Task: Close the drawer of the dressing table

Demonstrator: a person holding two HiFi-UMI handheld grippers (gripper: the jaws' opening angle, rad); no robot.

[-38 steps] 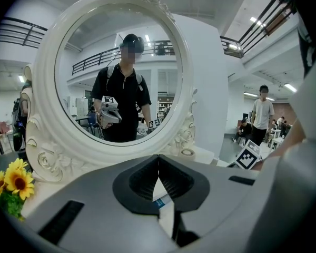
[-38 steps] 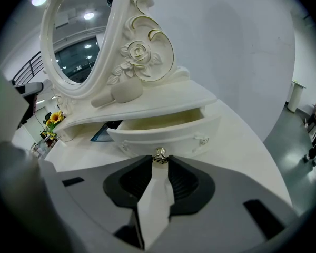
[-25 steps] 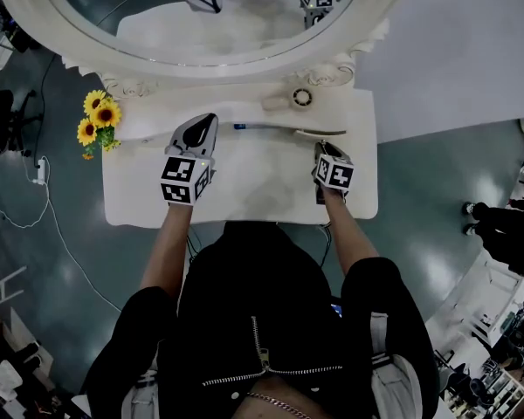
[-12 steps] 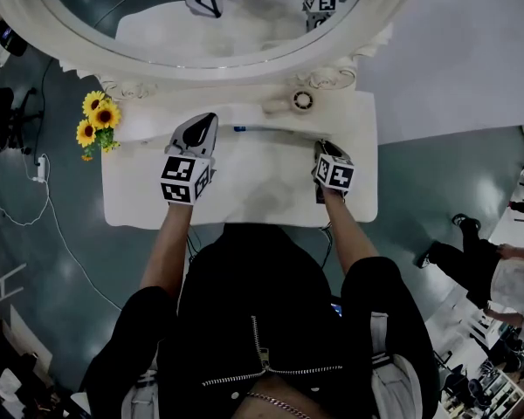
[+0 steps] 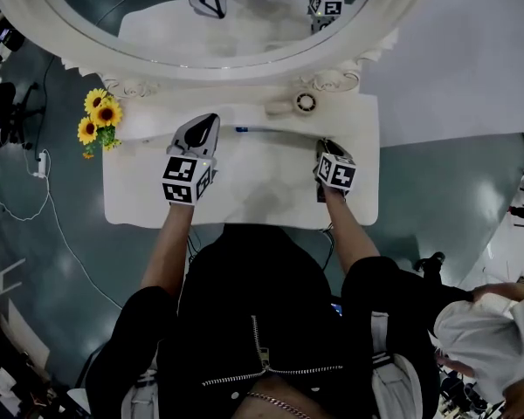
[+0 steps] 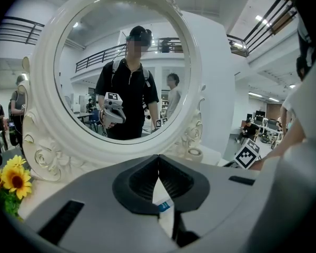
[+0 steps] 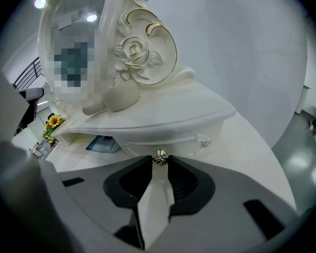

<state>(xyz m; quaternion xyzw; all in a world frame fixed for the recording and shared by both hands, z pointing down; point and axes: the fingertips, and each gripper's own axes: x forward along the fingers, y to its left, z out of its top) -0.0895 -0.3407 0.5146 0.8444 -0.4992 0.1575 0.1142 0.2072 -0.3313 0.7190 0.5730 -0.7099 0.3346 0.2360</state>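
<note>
A person is leaning over a white dressing table (image 5: pixel 244 195). The right tongs (image 7: pixel 159 165) are pinching the small metal knob (image 7: pixel 159 158) of the drawer (image 7: pixel 174 144), which seems to be sitting slightly pulled out under the shelf below the mirror (image 5: pixel 244 24), right of centre in the head view. The left tongs (image 5: pixel 210 120) are hovering pressed together and empty above the surface, left of centre. Because only the tong tips are gripping that small round knob, a slanted push risks slipping off it or jamming the drawer crooked.
</note>
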